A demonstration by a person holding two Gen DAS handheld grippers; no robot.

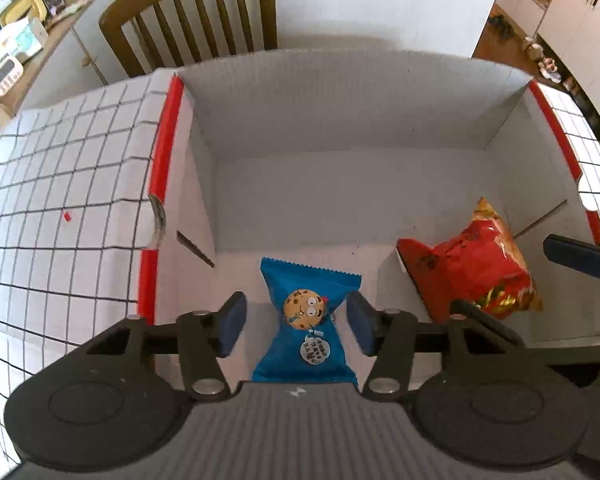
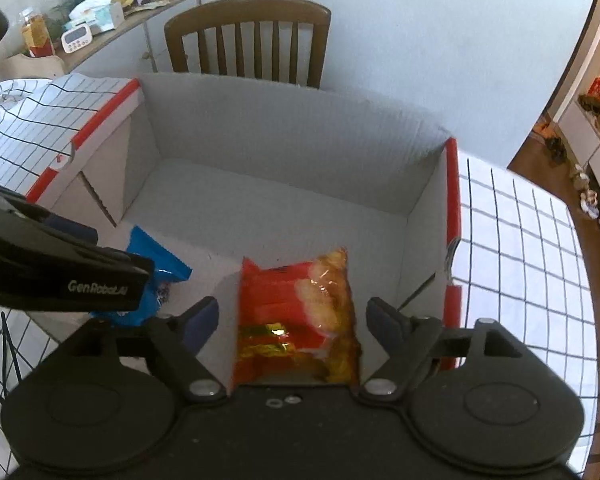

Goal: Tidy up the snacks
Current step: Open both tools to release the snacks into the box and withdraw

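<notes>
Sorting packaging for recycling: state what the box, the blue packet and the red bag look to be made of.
Box: seemingly corrugated cardboard, matt white inside with red-printed edges; fine ribbing shows on its walls.
Blue packet: apparently glossy plastic film; crimped, serrated end seal.
Red bag: likely shiny plastic or foil laminate; it crinkles and glints, with gold reflective patches and a seemingly clear part showing yellowish contents.

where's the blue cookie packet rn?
Left wrist view: the blue cookie packet lies in the white box, near edge, between the open left tool, left of the red snack bag.
</notes>
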